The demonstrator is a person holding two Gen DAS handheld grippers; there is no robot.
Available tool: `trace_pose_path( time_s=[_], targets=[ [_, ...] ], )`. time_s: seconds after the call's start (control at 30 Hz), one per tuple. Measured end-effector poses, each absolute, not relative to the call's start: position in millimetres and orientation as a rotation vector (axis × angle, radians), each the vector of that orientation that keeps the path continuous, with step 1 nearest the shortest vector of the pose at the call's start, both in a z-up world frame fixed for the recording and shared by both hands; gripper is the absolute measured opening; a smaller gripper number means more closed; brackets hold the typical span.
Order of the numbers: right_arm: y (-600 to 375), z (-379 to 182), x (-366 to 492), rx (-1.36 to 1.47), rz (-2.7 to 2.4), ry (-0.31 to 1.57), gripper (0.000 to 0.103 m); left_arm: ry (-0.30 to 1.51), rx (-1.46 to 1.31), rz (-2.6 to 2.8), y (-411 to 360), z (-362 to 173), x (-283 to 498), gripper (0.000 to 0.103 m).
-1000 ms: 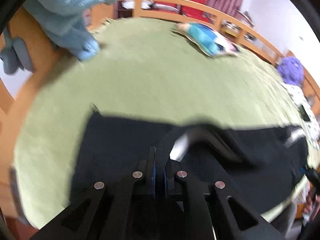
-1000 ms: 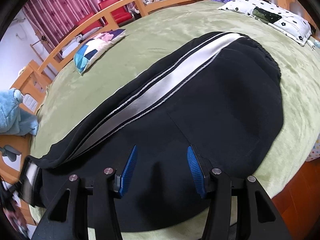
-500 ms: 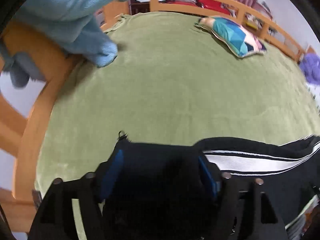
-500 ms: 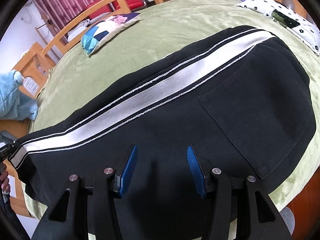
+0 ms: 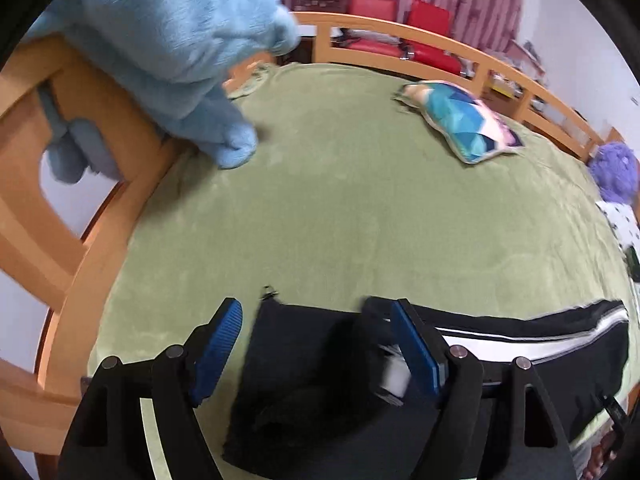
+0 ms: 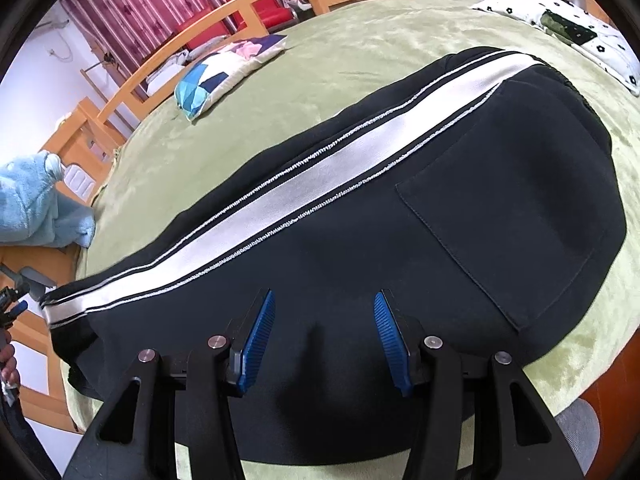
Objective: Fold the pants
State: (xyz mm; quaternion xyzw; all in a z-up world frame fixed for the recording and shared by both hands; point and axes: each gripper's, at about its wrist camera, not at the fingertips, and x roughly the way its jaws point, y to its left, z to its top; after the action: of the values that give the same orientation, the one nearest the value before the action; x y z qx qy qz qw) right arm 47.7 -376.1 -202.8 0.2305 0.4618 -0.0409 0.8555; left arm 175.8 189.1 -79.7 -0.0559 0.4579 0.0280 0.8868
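Nearest in the left wrist view, the left gripper (image 5: 316, 344) stands with its black plastic arms and ribbed blue pads (image 5: 222, 338) spread wide and clear of the cloth. The log shows 0, 68, 70, so the last two figures differ by only two and the jaws are not moving now. The hem end of the black knit pants with a white satin side stripe (image 5: 304, 380) lies below and between the pads, untouched by either one as far as the blurred view shows.

In the right wrist view the right gripper (image 6: 322, 338) holds its own blue ribbed pads (image 6: 256, 340) at a middling gap above the dark fabric, with nothing pinched between them; whether the tips brush the cloth I cannot tell. The pants (image 6: 460, 216) lie folded lengthwise, leg on leg, flat on the plush olive-green bed cover (image 6: 360, 60). The glossy stripe, edged with zigzag stitching, runs diagonally from the hem at the left to the gathered waistband at the far right, and a square patch pocket is sewn on the seat.

Farther off rest a soft geometric blue-and-white cushion (image 6: 224, 72), a fluffy light-blue plush toy (image 5: 172, 52) draped over the curved wooden bed rail (image 5: 440, 44), and a white pillow with black flowers (image 6: 560, 28). Beyond stand red chairs (image 5: 420, 20).
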Motion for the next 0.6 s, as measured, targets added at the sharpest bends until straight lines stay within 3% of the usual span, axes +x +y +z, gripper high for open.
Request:
trace_pose_path(
  time_s=[0.23,0.6],
  targets=[
    [-380.4,-200.7,38.7,0.501,-0.103,0.972,0.051,0.958,-0.244,-0.157,170.8,-115.5,137.9,0.075],
    [-365.7,-206.2,49.0,0.46,-0.111,1.012,0.051,1.023,-0.602,-0.136,212.4,-223.5,60.5,0.073]
  ],
)
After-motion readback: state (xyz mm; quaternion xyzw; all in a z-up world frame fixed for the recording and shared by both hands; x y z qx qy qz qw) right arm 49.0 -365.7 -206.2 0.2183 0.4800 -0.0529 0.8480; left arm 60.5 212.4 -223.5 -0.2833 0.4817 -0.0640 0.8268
